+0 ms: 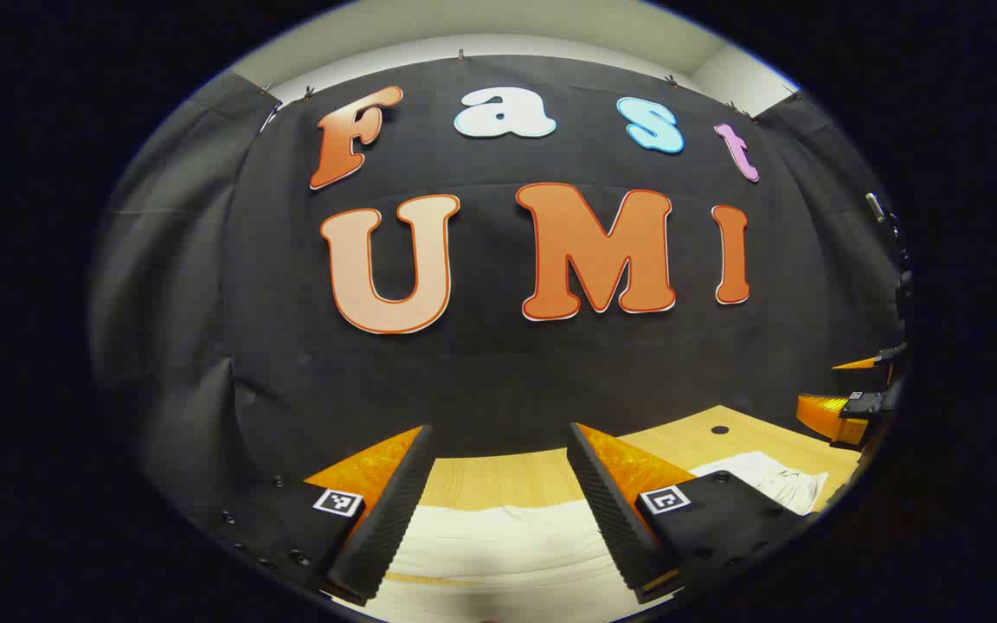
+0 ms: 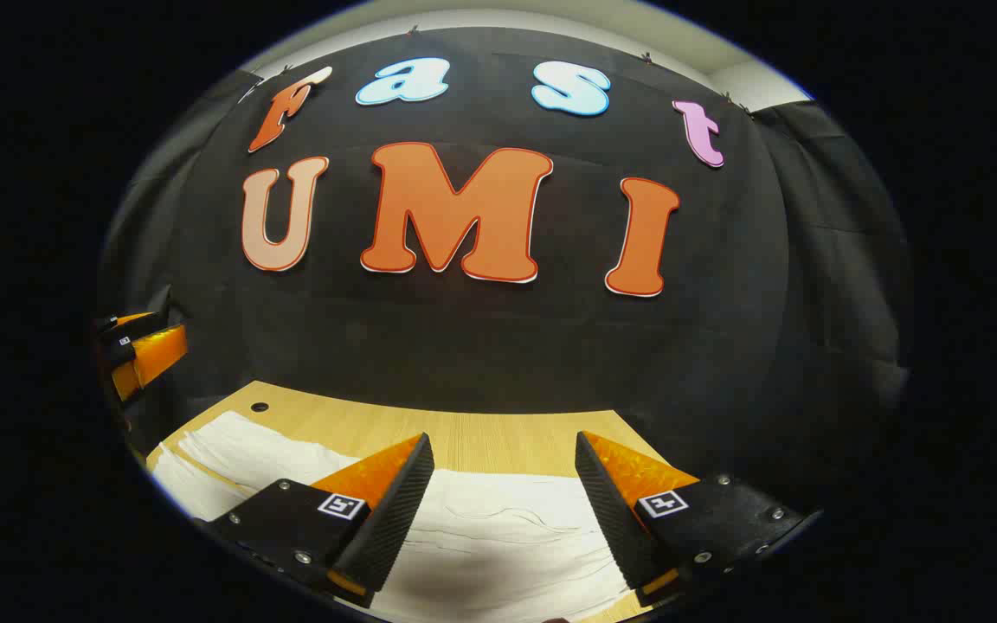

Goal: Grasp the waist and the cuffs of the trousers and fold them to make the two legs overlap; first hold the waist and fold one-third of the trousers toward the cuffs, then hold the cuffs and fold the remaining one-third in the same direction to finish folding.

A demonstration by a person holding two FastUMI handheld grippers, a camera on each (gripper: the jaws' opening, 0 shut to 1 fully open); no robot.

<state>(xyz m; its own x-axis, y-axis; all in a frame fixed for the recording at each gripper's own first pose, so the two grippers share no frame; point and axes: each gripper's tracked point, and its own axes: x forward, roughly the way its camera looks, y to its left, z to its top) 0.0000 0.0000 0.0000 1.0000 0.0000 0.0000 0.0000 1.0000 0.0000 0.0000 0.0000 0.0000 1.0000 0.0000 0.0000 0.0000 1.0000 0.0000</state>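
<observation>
The trousers (image 2: 498, 528) lie spread out pale and flat on the wooden table (image 2: 498, 437), reaching from under one gripper across to the other. In the left gripper view the cloth (image 1: 498, 541) runs beneath the fingers and a further bit of it shows off to the right, near the table's edge. Which end is the waist and which the cuffs I can't make out from here; the fabric shows a few soft ridges but no clear seam or band.

The left gripper (image 1: 498, 484) hangs above the cloth with its fingers spread wide and nothing between them. The right gripper (image 2: 503, 493) is the same: wide apart, empty, poised over the trousers, with its shadow dark on the fabric just below. Each one also shows small at the side of the other's view.

To my eye nothing has been gripped yet, so the first fold, laying one leg over the other, looks like it is about to begin. To do it well, each gripper should come down at the near edge of the cloth and pinch a clean bite of the edge, not a loose wrinkle. Both should lift together and level, so the leg carries over evenly and the edges line up rather than bunching in the middle.
</observation>
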